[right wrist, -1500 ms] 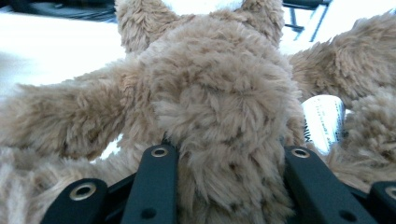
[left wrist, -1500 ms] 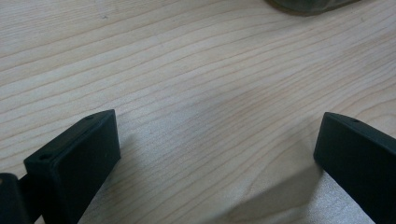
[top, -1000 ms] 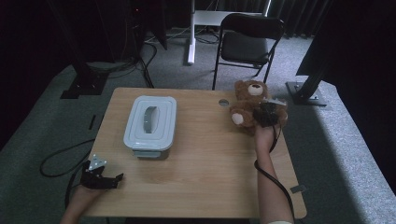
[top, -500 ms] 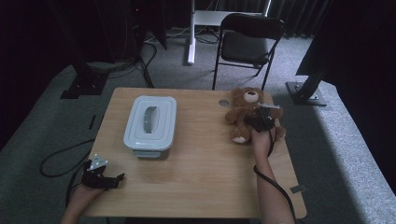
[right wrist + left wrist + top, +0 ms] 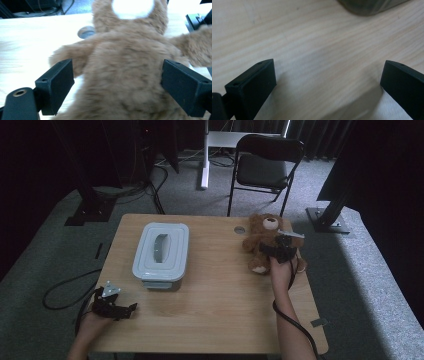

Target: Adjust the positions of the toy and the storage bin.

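Two claws apart: right claw [image 5: 276,249] just opened, jaws astride bear [image 5: 261,240] on tabletop [image 5: 215,300]; left claw [image 5: 122,310] spread, nothing between.

Lidded container [image 5: 161,251], folding chair [image 5: 267,167]

Brown teddy bear [image 5: 262,241]; grey box [image 5: 161,251]

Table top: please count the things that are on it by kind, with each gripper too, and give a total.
Teddy bear: 1
Lidded container: 1
Grippers: 2, left gripper and right gripper
Total: 4
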